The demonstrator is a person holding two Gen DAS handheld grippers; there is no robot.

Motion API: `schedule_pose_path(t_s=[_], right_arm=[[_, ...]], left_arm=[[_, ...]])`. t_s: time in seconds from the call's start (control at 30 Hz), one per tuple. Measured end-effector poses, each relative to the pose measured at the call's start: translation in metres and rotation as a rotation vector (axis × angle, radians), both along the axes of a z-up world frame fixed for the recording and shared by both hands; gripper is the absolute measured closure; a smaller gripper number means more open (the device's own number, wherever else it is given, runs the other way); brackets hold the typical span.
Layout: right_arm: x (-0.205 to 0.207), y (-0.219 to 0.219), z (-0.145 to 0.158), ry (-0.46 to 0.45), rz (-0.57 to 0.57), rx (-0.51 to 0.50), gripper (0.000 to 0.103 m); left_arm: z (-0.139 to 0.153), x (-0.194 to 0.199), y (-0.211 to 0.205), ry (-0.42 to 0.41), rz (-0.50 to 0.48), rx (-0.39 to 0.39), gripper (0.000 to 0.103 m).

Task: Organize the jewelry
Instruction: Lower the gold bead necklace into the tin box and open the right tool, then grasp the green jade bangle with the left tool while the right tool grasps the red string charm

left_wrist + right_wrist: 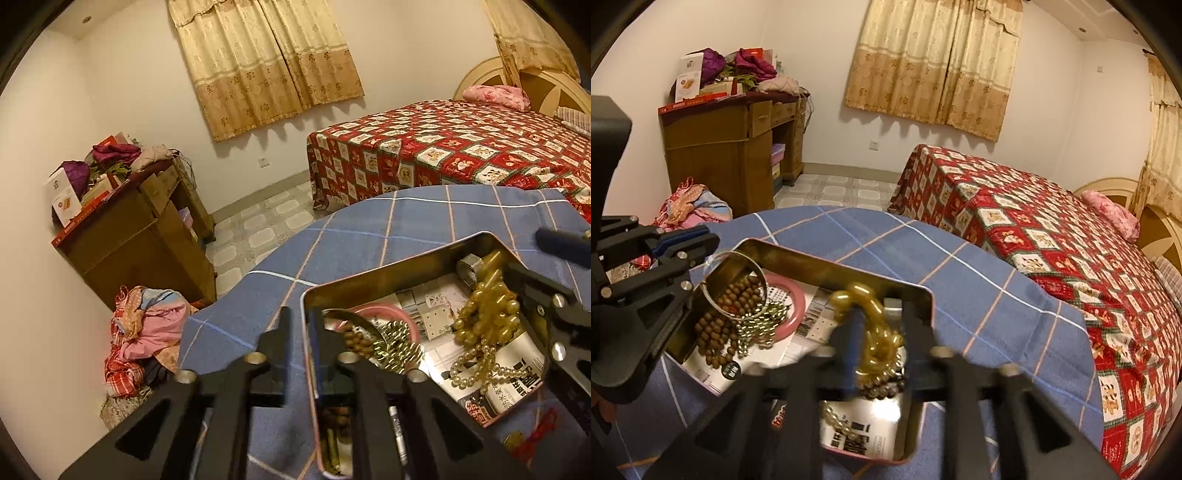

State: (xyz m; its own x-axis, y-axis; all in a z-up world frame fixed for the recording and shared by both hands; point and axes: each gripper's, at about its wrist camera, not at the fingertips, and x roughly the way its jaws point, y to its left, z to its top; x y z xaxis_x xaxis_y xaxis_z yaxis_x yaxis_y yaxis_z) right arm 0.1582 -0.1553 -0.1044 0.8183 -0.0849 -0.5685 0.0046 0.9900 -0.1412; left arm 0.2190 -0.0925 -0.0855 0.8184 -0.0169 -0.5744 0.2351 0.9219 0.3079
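Left gripper [300,334], fingers apart, straddles the tin's [402,254] wall; right gripper [882,325], fingers apart, seemingly loose around amber beads [875,332]: lift clear gently.

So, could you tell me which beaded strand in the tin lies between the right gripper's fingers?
The amber-yellow bead strand; the brown wooden beads lie at the tin's other end.

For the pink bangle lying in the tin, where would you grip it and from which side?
Grip the pink bangle on its bare arc toward the middle of the tin, coming from above, one finger inside the ring and one outside. It lies flat on the paper lining, and its other side is covered by the brown bead strand and gold chain.
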Motion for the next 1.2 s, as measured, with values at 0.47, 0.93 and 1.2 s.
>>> schedule_pose_path(t_s=[0.47, 0.93, 1.2], right_arm=[[-0.056, -0.016, 0.007, -0.017, -0.077, 0.069, 0.049], [-0.126, -0.024, -0.029, 0.042, -0.11, 0.111, 0.044], [-0.136, -0.035, -0.03, 0.03, -0.138, 0.127, 0.042]], left_arm=[[0.006, -0.046, 0.025, -0.033, 0.037, -0.03, 0.028], [-0.033, -0.135, 0.036, 0.083, -0.015, -0.052, 0.028], [-0.039, -0.166, 0.008, 0.088, -0.103, -0.003, 0.028]])
